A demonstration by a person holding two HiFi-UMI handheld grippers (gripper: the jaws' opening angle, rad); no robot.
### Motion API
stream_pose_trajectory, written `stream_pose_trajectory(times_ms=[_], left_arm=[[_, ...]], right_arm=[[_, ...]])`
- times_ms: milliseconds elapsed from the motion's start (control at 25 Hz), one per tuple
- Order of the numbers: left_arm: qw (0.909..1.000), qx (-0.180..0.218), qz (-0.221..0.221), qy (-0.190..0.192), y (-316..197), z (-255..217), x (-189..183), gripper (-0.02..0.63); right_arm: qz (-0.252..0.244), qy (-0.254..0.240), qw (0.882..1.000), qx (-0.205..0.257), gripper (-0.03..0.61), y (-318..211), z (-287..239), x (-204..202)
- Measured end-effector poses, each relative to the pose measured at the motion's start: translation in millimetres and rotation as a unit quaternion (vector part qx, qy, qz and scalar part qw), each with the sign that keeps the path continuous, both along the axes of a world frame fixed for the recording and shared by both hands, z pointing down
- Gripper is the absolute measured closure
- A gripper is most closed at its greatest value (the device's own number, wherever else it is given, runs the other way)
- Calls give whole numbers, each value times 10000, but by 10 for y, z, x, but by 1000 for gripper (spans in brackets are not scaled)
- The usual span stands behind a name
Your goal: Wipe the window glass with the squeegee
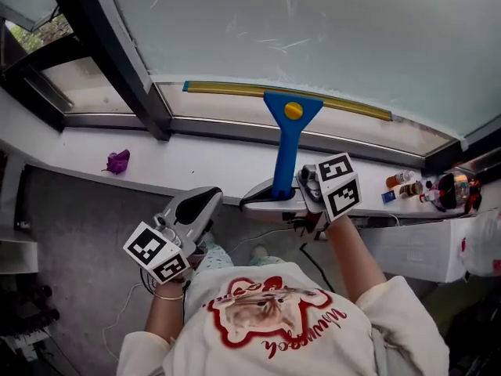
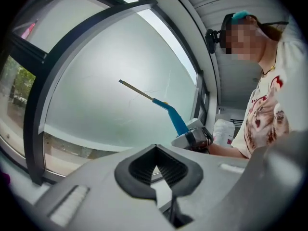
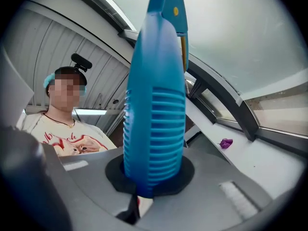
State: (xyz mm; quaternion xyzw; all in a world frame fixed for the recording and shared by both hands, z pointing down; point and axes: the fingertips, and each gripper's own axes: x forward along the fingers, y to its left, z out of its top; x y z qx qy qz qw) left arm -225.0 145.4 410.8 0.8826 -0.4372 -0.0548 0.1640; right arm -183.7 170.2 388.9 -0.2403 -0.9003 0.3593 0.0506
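Head view: your right gripper [image 1: 275, 197] clamps the foot of the squeegee [image 1: 286, 143] by its blue handle, which runs straight ahead from the jaws to the yellow blade lying crosswise near the bottom edge of the window glass [image 1: 352, 37]. Left gripper view: your left gripper [image 2: 155, 167], farther back, seems closed tip to tip on nothing. Right gripper view: the ribbed handle fills the jaws, pads tight on it.
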Motion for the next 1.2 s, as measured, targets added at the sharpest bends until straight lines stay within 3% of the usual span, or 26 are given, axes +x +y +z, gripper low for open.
stream_pose_trajectory(times_ms=[280,680,920,1200], left_arm=[[9984,283,477,51,321,-302,96,614],[9926,66,1190,-213,1233,-208,-177,614],[9949,321,920,-247,1467,-331,-197,614],[9958,388,819,-123,1544,-373,25,614]], right_arm=[[426,-99,9990,19,565,431,-139,48],[940,-250,9952,-139,555,1355,-33,-270],[787,-187,9967,-37,555,1686,-26,-220],[544,-210,9980,256,554,1844,-147,12]])
